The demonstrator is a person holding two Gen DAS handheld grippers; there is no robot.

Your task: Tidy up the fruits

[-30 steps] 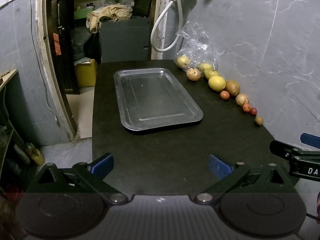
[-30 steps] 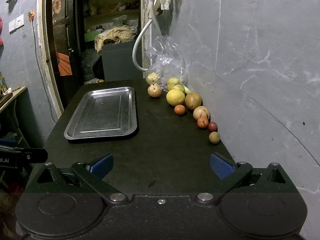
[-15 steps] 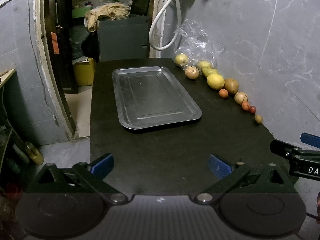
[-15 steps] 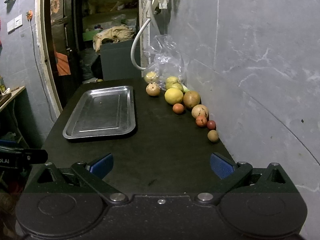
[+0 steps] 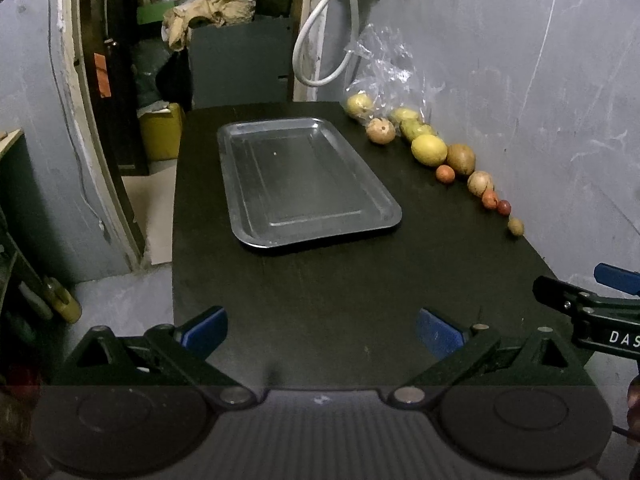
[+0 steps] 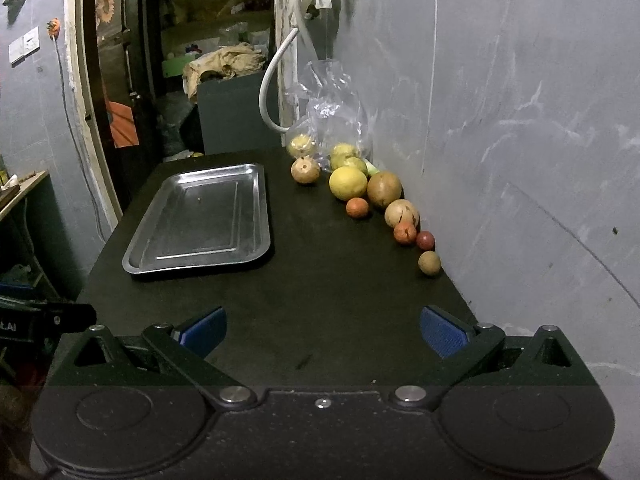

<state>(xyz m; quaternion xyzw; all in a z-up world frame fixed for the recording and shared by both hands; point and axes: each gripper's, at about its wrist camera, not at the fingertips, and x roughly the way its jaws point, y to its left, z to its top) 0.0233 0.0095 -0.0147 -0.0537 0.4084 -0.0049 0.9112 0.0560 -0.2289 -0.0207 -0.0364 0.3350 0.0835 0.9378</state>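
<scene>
Change since a second ago: both cameras sit slightly nearer the table; tray and fruit lie as they did.

Left wrist view. Left gripper (image 5: 321,330): jaws spread wide, nothing between, over the near edge of the black table (image 5: 320,280). Metal tray (image 5: 304,178): bare, mid-table, clear surface all round. Row of fruit (image 5: 460,164): along the right-hand wall, from a clear plastic bag (image 5: 384,80) at the far corner to a small brown fruit (image 5: 516,226) nearest. Right gripper's arm at the frame's right edge.

Right wrist view. Right gripper (image 6: 323,332): jaws spread wide, empty. Tray (image 6: 204,220) at left. Yellow citrus (image 6: 348,183) touching a brown round fruit (image 6: 384,189). Open dark surface between the gripper and both groups. White hose (image 6: 272,92) hanging behind the bag.
</scene>
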